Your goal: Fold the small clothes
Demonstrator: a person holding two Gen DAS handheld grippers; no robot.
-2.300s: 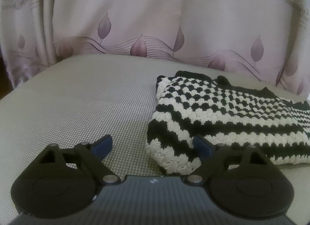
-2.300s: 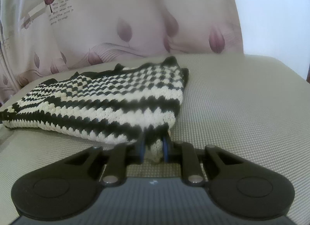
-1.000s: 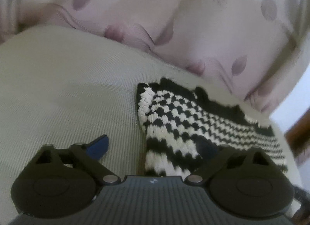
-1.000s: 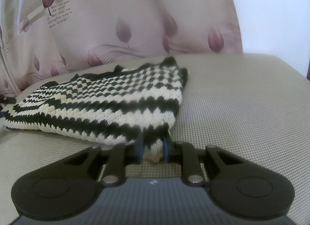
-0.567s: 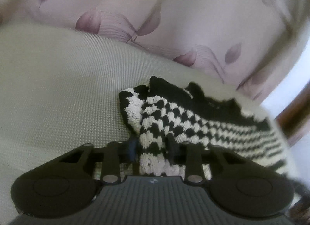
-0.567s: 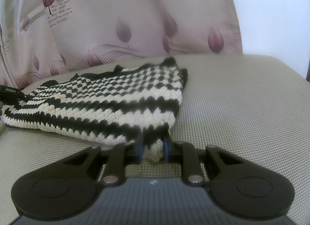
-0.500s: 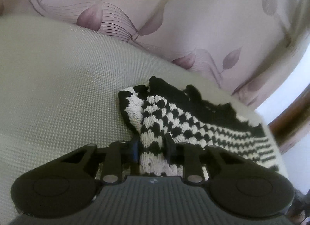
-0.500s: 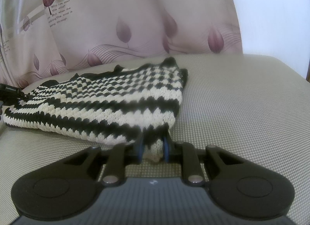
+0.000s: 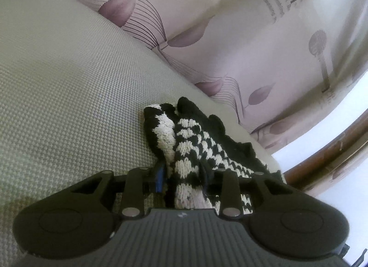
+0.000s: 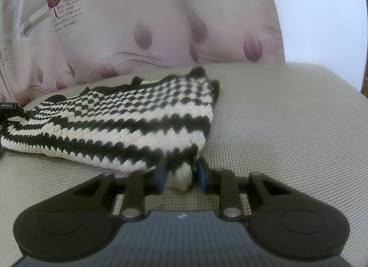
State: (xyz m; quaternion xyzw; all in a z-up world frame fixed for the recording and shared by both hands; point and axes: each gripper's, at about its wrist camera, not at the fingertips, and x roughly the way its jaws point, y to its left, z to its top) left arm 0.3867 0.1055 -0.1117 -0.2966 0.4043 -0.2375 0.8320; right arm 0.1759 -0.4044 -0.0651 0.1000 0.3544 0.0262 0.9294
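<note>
A small black-and-white knitted garment (image 10: pixel 128 124) lies on a grey woven surface (image 10: pixel 287 129). My right gripper (image 10: pixel 180 172) is shut on its near right corner, cloth bunched between the blue pads. My left gripper (image 9: pixel 181 175) is shut on the garment's (image 9: pixel 191 142) left end, which is lifted and bunched up off the surface (image 9: pixel 69 96). In the right wrist view the left gripper's body (image 10: pixel 9 108) shows at the garment's far left end.
A pink curtain with leaf prints (image 10: pixel 161 25) hangs close behind the surface, also in the left wrist view (image 9: pixel 230 25). A brown wooden frame (image 9: pixel 333 152) shows at the right of the left wrist view. A white wall (image 10: pixel 322 14) stands at the right.
My left gripper swung in on the garment's left end, shut on it, and now holds it bunched and tilted up. My right gripper stayed shut on its corner.
</note>
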